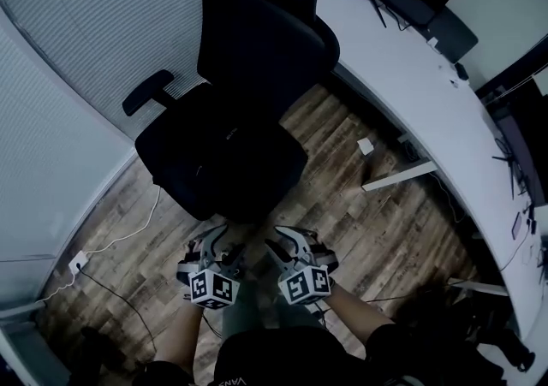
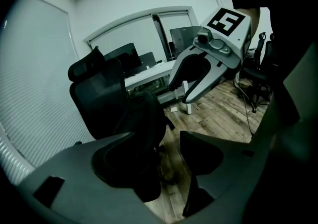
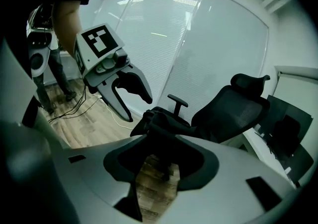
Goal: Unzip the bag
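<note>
A black bag [image 1: 224, 172] lies slumped on the seat of a black office chair [image 1: 257, 42]. It also shows in the left gripper view, the bag [image 2: 144, 118] beyond the jaws, and in the right gripper view, the bag [image 3: 164, 121] in front of the chair back [image 3: 233, 109]. No zipper can be made out in the dim light. My left gripper [image 1: 224, 243] and right gripper [image 1: 287, 243] hover side by side over the wooden floor, just short of the seat's front edge. Both are open and hold nothing. Neither touches the bag.
A long curved white desk [image 1: 411, 59] with dark monitors runs along the right. Its white leg [image 1: 398, 177] and a small white object [image 1: 366, 145] are on the floor nearby. Cables [image 1: 111, 243] and a socket strip [image 1: 77, 260] lie at the left by the blinds.
</note>
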Demonstrator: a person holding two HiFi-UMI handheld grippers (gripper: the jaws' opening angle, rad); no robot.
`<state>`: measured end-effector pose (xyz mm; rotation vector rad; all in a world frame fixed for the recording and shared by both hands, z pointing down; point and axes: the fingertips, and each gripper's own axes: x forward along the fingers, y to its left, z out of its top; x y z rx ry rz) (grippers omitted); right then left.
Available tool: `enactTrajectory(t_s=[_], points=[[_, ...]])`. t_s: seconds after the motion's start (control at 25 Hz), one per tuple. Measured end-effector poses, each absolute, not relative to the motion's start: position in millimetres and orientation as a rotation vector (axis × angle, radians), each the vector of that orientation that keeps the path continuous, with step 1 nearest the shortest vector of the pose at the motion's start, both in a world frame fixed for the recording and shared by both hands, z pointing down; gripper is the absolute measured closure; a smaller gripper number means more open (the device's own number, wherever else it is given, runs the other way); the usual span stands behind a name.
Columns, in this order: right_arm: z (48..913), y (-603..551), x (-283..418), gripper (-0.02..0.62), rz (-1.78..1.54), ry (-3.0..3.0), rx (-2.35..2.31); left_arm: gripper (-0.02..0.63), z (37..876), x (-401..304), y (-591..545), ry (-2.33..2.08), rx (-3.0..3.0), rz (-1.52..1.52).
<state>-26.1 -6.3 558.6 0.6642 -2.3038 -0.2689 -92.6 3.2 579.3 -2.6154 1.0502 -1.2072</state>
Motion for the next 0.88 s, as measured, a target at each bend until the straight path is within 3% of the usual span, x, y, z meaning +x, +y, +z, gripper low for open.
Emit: enactTrajectory(t_s=[0.88], points=[[624,-35,-73,0.434,-0.771,-2.025,0.383,0.333,634,-122,-28,0.855,-2.642,-1.227]])
